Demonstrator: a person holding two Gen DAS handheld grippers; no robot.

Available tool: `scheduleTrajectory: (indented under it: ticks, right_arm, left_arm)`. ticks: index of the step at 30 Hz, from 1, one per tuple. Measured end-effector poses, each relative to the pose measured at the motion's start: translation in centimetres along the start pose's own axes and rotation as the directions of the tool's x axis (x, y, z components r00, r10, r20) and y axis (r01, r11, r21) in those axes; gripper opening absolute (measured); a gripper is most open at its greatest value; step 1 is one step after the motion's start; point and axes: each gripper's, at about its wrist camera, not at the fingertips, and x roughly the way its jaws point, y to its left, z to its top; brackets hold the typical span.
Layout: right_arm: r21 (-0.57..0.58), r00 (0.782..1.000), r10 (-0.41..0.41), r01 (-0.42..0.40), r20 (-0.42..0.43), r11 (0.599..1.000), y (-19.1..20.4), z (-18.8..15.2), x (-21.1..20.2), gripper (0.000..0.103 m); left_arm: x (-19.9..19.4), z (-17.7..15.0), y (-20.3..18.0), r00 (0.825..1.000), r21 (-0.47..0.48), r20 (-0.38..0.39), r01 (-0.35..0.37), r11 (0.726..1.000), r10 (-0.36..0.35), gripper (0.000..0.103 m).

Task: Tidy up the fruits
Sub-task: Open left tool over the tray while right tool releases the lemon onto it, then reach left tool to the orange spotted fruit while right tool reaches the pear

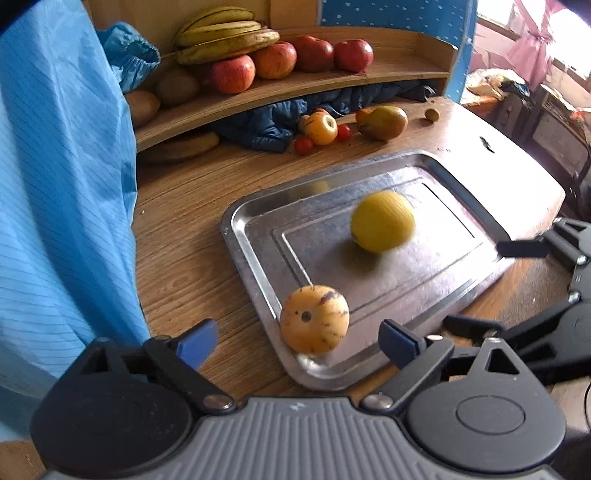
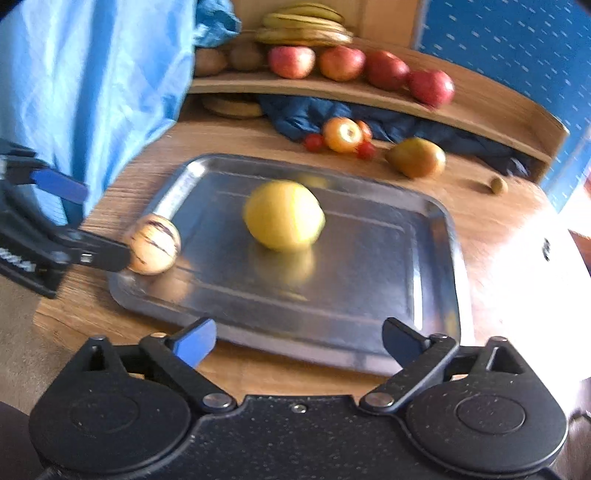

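Note:
A metal tray [image 1: 255,240] [image 2: 436,280] lies on the wooden table. A yellow round fruit [image 1: 382,220] [image 2: 283,219], blurred by motion, sits in its middle. A striped orange-yellow melon [image 1: 314,318] [image 2: 155,244] rests at the tray's near-left corner. My left gripper [image 1: 297,341] is open, its fingers either side of the striped melon and just short of it; it also shows in the right wrist view [image 2: 79,221]. My right gripper [image 2: 299,341] is open and empty at the tray's near edge; it shows at the right of the left wrist view [image 1: 491,288].
A curved wooden shelf [image 1: 295,92] holds bananas [image 1: 225,33], several red apples [image 1: 275,59] and kiwis. Below lie a yellow-red apple [image 1: 322,127], small tomatoes [image 1: 303,145], a mango [image 1: 384,122], a small kiwi [image 1: 431,114] and dark blue cloth. A light blue sheet [image 1: 62,166] hangs left.

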Motion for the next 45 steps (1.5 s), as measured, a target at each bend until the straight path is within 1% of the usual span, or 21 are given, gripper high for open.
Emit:
scheduleTrajectory:
  ticks: [4, 6, 8, 11, 14, 17, 23, 28, 34, 37, 41, 45]
  right_arm:
    - [0.056, 0.997, -0.067, 0.069, -0.042, 0.996, -1.1, -0.7, -0.5, 0.100]
    - [0.068, 0.991, -0.111, 0.116, -0.077, 0.991, -1.5, -0.9, -0.4, 0.102]
    - [0.071, 0.981, -0.159, 0.168, -0.115, 0.983, -1.9, -1.2, -0.1, 0.102]
    - [0.101, 0.973, -0.173, 0.189, -0.150, 0.977, -2.8, -1.5, 0.1, 0.102]
    - [0.117, 0.972, -0.176, 0.195, -0.154, 0.974, -3.7, -1.5, 0.2, 0.102]
    - [0.117, 0.978, -0.162, 0.177, -0.128, 0.977, -4.7, -1.0, 0.1, 0.102]
    - [0.096, 0.993, -0.101, 0.107, -0.062, 0.990, -6.8, 1.0, 0.8, 0.102]
    - [0.045, 0.997, -0.072, 0.073, -0.024, 0.996, -9.1, 2.4, 1.6, 0.102]
    - [0.026, 1.000, -0.024, 0.023, 0.016, 0.999, -12.4, 3.5, 2.7, 0.102]
    - [0.013, 0.999, 0.005, -0.006, 0.038, 1.000, -13.5, 4.2, 3.4, 0.102]
    - [-0.023, 0.997, 0.048, -0.047, 0.067, 0.999, -14.5, 5.3, 4.5, 0.102]
    - [-0.075, 0.993, 0.084, -0.077, 0.087, 0.994, -14.8, 6.3, 5.7, 0.102]
  left_arm:
    - [-0.2, -0.6, 0.1, 1.000, 0.030, -0.019, -0.007, 1.000, 0.008, 0.099]
    - [-0.2, -0.9, 0.3, 0.999, 0.038, -0.036, -0.012, 0.999, 0.014, 0.099]
    - [0.0, -1.1, 0.4, 0.998, 0.045, -0.062, -0.020, 0.999, 0.023, 0.099]
    - [0.2, -1.1, 0.7, 0.996, 0.049, -0.081, -0.031, 0.998, 0.035, 0.099]
    - [0.1, -0.7, 0.8, 0.996, 0.041, -0.078, -0.043, 0.998, 0.046, 0.099]
    - [0.0, -0.1, 0.6, 0.996, 0.031, -0.068, -0.056, 0.998, 0.058, 0.100]
    - [0.4, 2.2, -0.9, 0.994, 0.005, -0.035, -0.101, 0.995, 0.101, 0.100]
    - [1.1, 4.7, -2.6, 0.995, -0.040, -0.013, -0.103, 0.994, 0.102, 0.101]
    - [2.4, 7.6, -4.6, 0.994, -0.113, 0.000, -0.111, 0.987, 0.112, 0.102]
    - [3.3, 8.9, -5.4, 0.992, -0.156, -0.001, -0.127, 0.979, 0.129, 0.102]
    - [4.8, 10.8, -5.8, 0.988, -0.245, -0.018, -0.154, 0.957, 0.155, 0.102]
    - [6.1, 12.5, -5.7, 0.983, -0.303, -0.027, -0.179, 0.936, 0.180, 0.102]
